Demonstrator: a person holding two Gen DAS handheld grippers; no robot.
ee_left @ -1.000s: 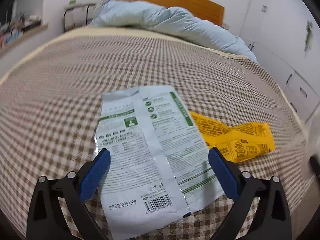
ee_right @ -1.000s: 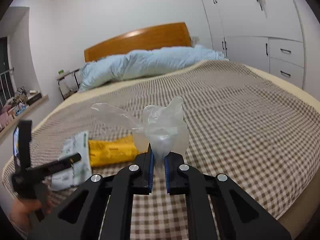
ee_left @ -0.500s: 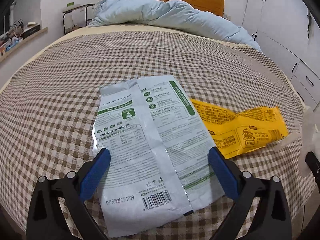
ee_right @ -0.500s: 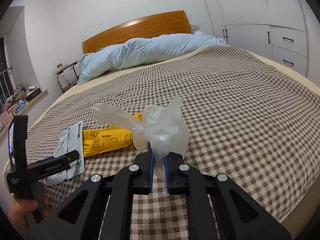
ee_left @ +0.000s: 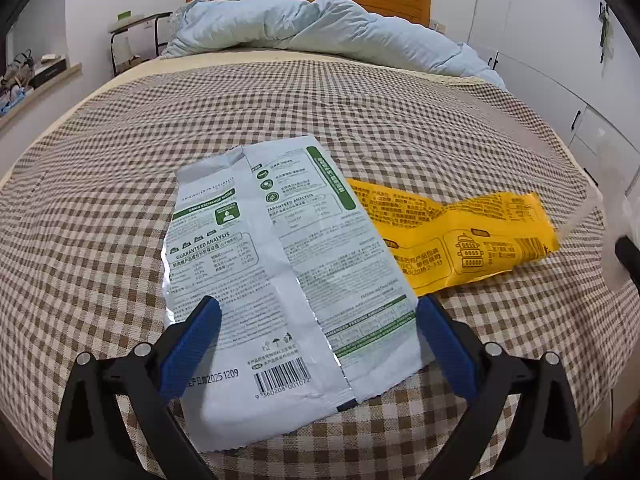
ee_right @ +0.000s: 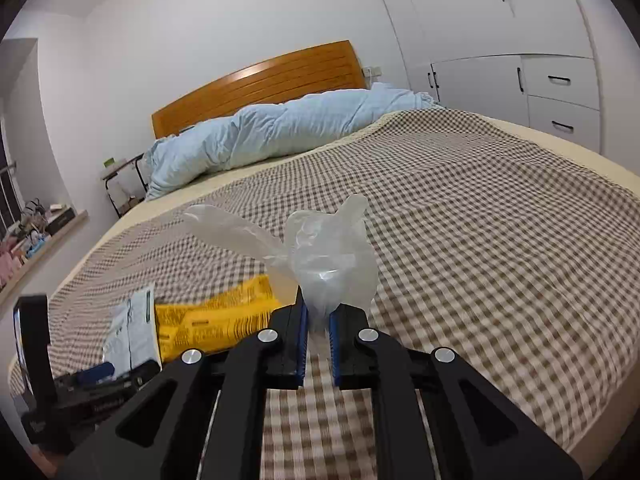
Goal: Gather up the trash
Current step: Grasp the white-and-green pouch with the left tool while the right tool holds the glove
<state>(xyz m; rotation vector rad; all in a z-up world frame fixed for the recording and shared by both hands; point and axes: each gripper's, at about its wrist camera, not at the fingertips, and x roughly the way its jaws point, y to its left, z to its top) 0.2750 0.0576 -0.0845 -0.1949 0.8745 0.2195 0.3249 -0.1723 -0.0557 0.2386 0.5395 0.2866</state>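
- The left gripper point(ee_left: 316, 312) hung over the near end of the bed, and its two blue fingers point(ee_left: 192, 344) stood wide apart.
- A flat white and green food bag point(ee_left: 280, 280) lay on the brown checked bed cover point(ee_left: 100, 220), right under those fingers. One finger was over the bag's left part and the other was at its right edge. I could not tell if they touched it.
- A yellow wrapper point(ee_left: 452, 232) lay just beside the white bag, on its right. Its near end was tucked a little under the white bag.
- The right gripper point(ee_right: 318, 320) had its fingers close together, and they pinched a clear plastic bag point(ee_right: 324, 256). The bag puffed up above the fingers, off the bed.
- In the right wrist view the yellow wrapper point(ee_right: 216, 316) and the white bag point(ee_right: 132, 332) lay to the left of the clear bag.
- A light blue blanket point(ee_right: 280, 132) was bunched up at the far end, by the wooden headboard point(ee_right: 260, 80).
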